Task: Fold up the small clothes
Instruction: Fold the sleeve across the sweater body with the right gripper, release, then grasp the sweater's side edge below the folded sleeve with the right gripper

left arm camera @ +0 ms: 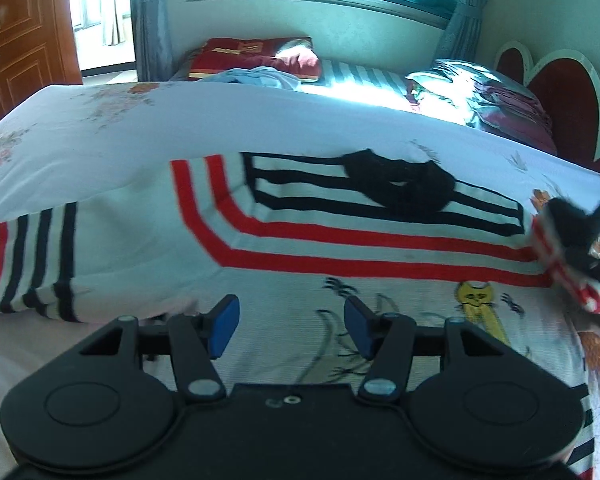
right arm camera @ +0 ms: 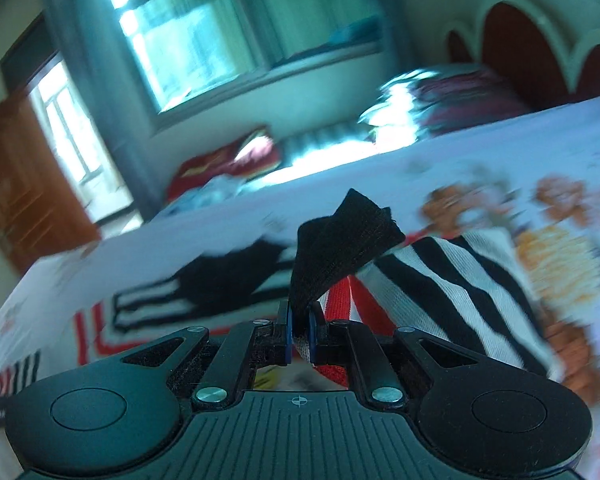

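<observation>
A small white sweater (left arm camera: 260, 216) with red and black stripes and a black collar lies spread on the bed. My left gripper (left arm camera: 291, 326) is open and empty, hovering just in front of the sweater's near edge. My right gripper (right arm camera: 299, 336) is shut on the black cuff of the sweater's sleeve (right arm camera: 340, 248) and holds it lifted off the bed. That lifted sleeve shows at the right edge of the left wrist view (left arm camera: 568, 256). The sweater's body lies to the left in the right wrist view (right arm camera: 172, 304).
The bed has a white floral and cartoon-print sheet (left arm camera: 100, 128). Red pillows (left arm camera: 256, 58) and piled bedding (left arm camera: 480, 92) lie at the far side under a window. A red headboard (left arm camera: 560, 92) stands at the right, a wooden door (left arm camera: 20, 32) at the left.
</observation>
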{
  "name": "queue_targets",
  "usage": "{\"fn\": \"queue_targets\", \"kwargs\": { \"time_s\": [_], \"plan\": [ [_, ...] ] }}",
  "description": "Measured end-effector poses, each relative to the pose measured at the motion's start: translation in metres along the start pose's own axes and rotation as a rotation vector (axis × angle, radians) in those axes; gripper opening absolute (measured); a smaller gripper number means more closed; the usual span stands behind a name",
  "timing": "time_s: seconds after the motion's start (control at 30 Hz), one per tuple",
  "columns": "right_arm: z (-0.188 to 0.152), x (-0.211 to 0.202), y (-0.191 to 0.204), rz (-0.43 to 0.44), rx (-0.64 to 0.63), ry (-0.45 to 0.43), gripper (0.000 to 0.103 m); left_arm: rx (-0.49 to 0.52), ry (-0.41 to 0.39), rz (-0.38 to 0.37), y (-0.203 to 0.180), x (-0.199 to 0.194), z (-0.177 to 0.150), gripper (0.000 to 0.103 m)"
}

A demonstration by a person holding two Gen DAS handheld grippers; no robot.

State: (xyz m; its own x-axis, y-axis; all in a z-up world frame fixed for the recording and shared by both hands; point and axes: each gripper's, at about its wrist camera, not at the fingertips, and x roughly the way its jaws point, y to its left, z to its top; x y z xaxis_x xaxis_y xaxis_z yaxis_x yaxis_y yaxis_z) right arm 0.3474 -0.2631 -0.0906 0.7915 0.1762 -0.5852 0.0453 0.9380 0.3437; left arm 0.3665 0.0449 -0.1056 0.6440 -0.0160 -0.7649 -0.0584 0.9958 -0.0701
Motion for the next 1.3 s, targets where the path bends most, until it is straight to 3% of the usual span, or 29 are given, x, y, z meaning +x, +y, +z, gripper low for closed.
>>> {"fn": "queue_targets", "kwargs": {
  "time_s": [0.13,0.27,0.33,0.37,0.43,0.47,0.67,0.7,0.8,0.83,0.9,0.97,1.03,1.13,1.3],
  "plan": [
    [-0.03,0.041,0.044,0.04,-0.036,0.102,0.007,-0.015,0.014,-0.002,0.024,0.005,0.0,0.056],
    [-0.047,0.059,0.058,0.052,-0.02,0.162,0.008,-0.007,0.017,-0.042,0.029,0.011,0.002,0.056],
    [-0.048,0.054,0.057,0.052,-0.019,0.158,0.016,0.0,0.018,-0.078,0.026,0.013,0.002,0.057],
    [-0.05,0.046,0.057,0.063,-0.009,0.149,0.02,0.004,0.019,-0.1,0.023,0.014,0.002,0.064],
    [-0.047,0.034,0.051,0.058,0.001,0.132,0.048,0.007,0.014,-0.145,0.013,0.015,0.003,0.075],
    [-0.046,0.025,0.048,0.051,0.0,0.116,0.052,0.009,0.011,-0.171,0.006,0.015,0.003,0.079],
    [-0.046,-0.027,0.017,-0.067,-0.028,0.051,0.054,0.063,0.083,-0.275,-0.037,0.041,-0.005,0.083],
    [-0.047,-0.033,0.01,-0.091,-0.032,0.047,0.054,0.064,0.099,-0.277,-0.041,0.049,-0.007,0.081],
    [-0.051,-0.043,-0.01,-0.172,-0.04,0.045,0.054,0.032,0.136,-0.28,-0.045,0.07,-0.012,0.062],
    [-0.052,-0.045,-0.017,-0.188,-0.028,0.047,0.054,0.018,0.128,-0.285,-0.044,0.073,-0.014,0.051],
    [-0.053,-0.046,-0.032,-0.21,0.0,0.051,0.054,-0.003,0.095,-0.302,-0.042,0.076,-0.014,0.042],
    [-0.053,-0.045,-0.045,-0.233,0.012,0.055,0.054,-0.032,0.082,-0.318,-0.038,0.08,-0.013,0.022],
    [-0.051,-0.043,-0.055,-0.252,0.017,0.062,0.054,-0.062,0.079,-0.356,-0.034,0.084,-0.012,0.009],
    [-0.05,-0.038,-0.066,-0.274,0.016,0.072,0.054,-0.095,0.059,-0.378,-0.031,0.08,-0.007,0.006],
    [-0.045,-0.022,-0.068,-0.298,-0.017,0.078,0.053,-0.154,-0.056,-0.426,-0.012,0.048,0.022,0.006]
  ]
}}
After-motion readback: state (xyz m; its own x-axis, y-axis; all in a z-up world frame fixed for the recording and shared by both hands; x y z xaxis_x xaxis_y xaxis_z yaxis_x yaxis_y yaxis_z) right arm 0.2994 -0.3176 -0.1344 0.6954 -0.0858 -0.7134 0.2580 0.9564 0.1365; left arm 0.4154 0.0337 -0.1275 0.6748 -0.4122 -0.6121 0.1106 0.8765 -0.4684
